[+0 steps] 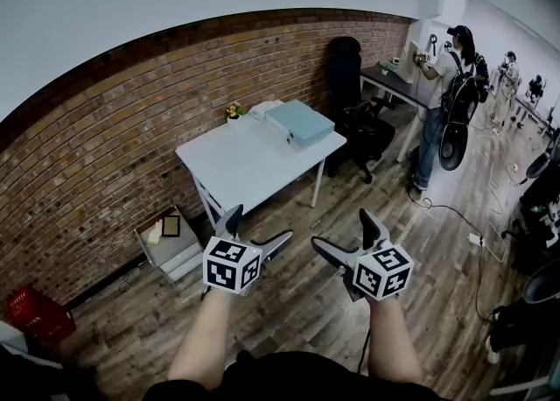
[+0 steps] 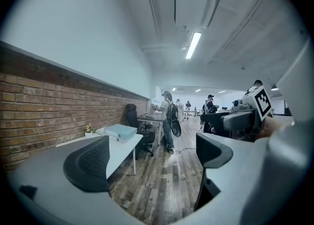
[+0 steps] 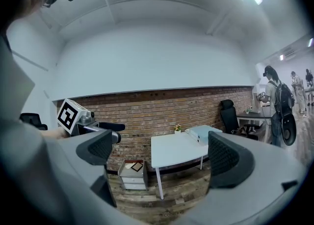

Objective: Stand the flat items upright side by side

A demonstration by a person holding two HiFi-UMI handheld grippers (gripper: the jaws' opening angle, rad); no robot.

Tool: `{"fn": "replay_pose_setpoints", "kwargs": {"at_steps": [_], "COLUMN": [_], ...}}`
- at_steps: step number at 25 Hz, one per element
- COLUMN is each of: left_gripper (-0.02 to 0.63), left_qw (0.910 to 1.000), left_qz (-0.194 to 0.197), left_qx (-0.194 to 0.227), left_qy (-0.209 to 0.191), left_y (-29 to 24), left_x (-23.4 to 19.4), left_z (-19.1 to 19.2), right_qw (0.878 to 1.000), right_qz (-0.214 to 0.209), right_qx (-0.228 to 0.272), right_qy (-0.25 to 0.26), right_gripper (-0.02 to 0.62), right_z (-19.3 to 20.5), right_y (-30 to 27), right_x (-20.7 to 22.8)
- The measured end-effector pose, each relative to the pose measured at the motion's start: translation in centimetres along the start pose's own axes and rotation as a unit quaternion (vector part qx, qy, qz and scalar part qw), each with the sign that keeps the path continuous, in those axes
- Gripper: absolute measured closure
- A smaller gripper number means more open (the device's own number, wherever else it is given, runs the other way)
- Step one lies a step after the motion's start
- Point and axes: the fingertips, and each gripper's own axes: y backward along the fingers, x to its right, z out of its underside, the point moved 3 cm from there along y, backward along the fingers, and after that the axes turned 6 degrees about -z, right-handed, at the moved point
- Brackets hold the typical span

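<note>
A stack of flat light-blue items [image 1: 300,121] lies at the far right end of a white table [image 1: 245,167], next to a small potted plant [image 1: 233,111]. Both grippers hang in the air over the wooden floor, short of the table. My left gripper [image 1: 261,226] is open with nothing between its jaws, and so is my right gripper [image 1: 343,229]. Past the open left gripper [image 2: 152,157], the left gripper view shows the blue stack [image 2: 120,131] far off. Between the jaws of the open right gripper [image 3: 162,155], the right gripper view shows the table [image 3: 171,153] and the stack [image 3: 203,133].
A low drawer unit [image 1: 171,246] stands by the brick wall left of the table, with a red crate [image 1: 39,316] further left. A black office chair [image 1: 350,102] and a dark desk [image 1: 394,84] are right of the table. A person with a backpack [image 1: 451,84] stands there; cables lie on the floor.
</note>
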Motion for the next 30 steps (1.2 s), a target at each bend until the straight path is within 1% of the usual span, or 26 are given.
{"fn": "replay_pose_setpoints", "kwargs": {"at_steps": [3, 6, 11, 16, 19, 23, 27, 30], "left_gripper": [0.066, 0.066, 0.066, 0.067, 0.067, 0.069, 0.069, 0.069], "left_qw": [1.0, 1.0, 0.9994, 0.999, 0.9985, 0.9978, 0.997, 0.9971], "left_qz": [0.003, 0.006, 0.023, 0.035, 0.044, 0.051, 0.058, 0.055], "left_qx": [-0.001, -0.006, -0.023, -0.028, -0.032, -0.041, -0.051, -0.048], "left_qy": [0.003, 0.004, 0.007, 0.006, 0.003, 0.01, 0.014, 0.021], "left_y": [-0.8, -1.7, -2.8, -4.8, -6.8, -10.2, -14.2, -17.1], "left_x": [1.7, 3.7, 7.6, 8.4, 8.3, 6.9, 4.4, 1.9], "left_z": [0.2, 1.0, 2.7, 2.4, 2.4, 2.8, 2.8, 1.8], "right_qw": [1.0, 0.999, 0.999, 0.996, 0.994, 0.993, 0.992, 0.992], "right_qz": [0.004, -0.002, -0.01, -0.009, -0.004, -0.003, -0.012, -0.02], "right_qx": [0.002, 0.008, 0.008, 0.016, 0.015, 0.003, -0.018, -0.032], "right_qy": [-0.017, -0.037, -0.05, -0.088, -0.104, -0.115, -0.127, -0.123], "right_gripper": [0.008, 0.008, 0.008, 0.009, 0.009, 0.009, 0.009, 0.011], "right_z": [0.3, 0.7, 2.0, 3.4, 4.0, 4.8, 5.1, 4.5], "right_y": [1.8, 3.5, 6.1, 7.1, 6.2, 3.8, -0.2, -3.4], "right_x": [1.3, 2.2, 3.0, 5.0, 6.8, 9.3, 12.3, 14.2]}}
